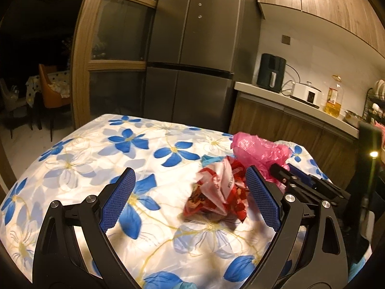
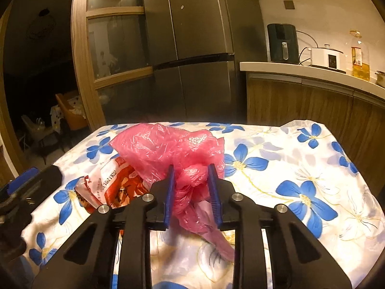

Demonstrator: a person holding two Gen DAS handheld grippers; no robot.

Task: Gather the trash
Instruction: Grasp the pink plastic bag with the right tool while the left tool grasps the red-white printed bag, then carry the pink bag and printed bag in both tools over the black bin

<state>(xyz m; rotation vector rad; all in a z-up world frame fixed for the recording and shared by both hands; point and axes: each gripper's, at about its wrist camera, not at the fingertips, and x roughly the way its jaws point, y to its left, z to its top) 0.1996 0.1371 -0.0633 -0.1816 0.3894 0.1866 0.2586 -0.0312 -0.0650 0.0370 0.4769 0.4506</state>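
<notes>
A crumpled red and white snack wrapper (image 1: 217, 192) lies on the flowered tablecloth (image 1: 96, 149). My left gripper (image 1: 190, 178) is open, its jaws wide apart, with the wrapper just ahead between them, nearer the right finger. A pink plastic bag (image 2: 168, 147) sits on the table beside the wrapper (image 2: 115, 185). My right gripper (image 2: 191, 175) is shut on the bag's bunched neck. The bag also shows in the left wrist view (image 1: 259, 149), with the right gripper (image 1: 288, 175) behind my right finger. A bit of blue scrap (image 1: 209, 159) peeks out behind the wrapper.
A dark fridge (image 1: 192, 60) and a wooden glass door (image 1: 115, 48) stand beyond the table. A counter (image 2: 312, 74) at right holds an air fryer (image 2: 282, 43), a white cooker (image 2: 326, 56) and an oil bottle (image 2: 359, 57). The left gripper shows at left in the right wrist view (image 2: 26, 187).
</notes>
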